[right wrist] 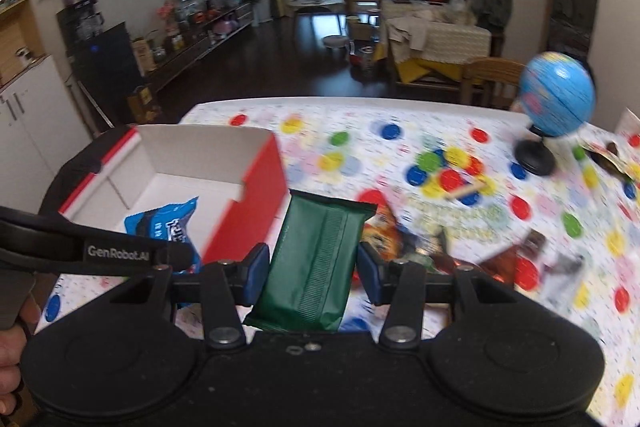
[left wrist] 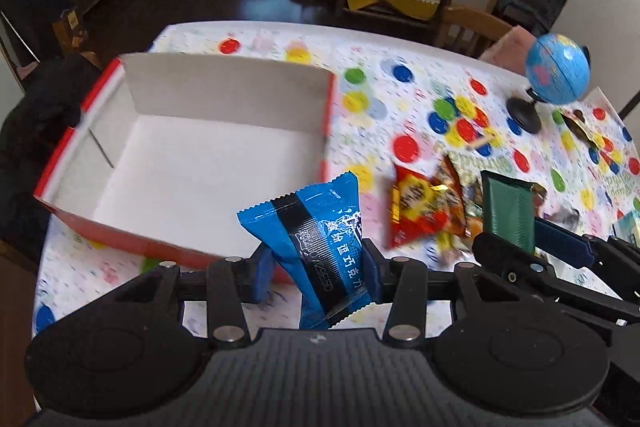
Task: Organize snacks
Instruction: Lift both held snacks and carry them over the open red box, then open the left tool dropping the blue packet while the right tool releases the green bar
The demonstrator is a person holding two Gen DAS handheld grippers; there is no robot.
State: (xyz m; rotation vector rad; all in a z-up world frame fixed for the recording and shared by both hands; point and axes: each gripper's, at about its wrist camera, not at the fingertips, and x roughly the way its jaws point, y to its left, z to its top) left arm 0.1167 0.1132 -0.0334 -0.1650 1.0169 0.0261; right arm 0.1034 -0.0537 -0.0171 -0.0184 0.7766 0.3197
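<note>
My left gripper (left wrist: 316, 269) is shut on a blue snack packet (left wrist: 316, 239) and holds it above the table by the near right corner of the red box (left wrist: 120, 235), whose white inside shows no snacks. My right gripper (right wrist: 310, 269) is shut on a dark green snack packet (right wrist: 316, 259), held above the table just right of the red box (right wrist: 248, 203). The green packet also shows in the left wrist view (left wrist: 508, 215), and the blue packet in the right wrist view (right wrist: 164, 223). A red packet (left wrist: 416, 211) and several other snacks lie on the tablecloth to the right.
A small blue globe (left wrist: 556, 71) on a black stand sits at the table's far right; it also shows in the right wrist view (right wrist: 556, 95). A spotted tablecloth (left wrist: 380, 75) covers the table. A wooden chair (left wrist: 472, 27) stands behind the far edge.
</note>
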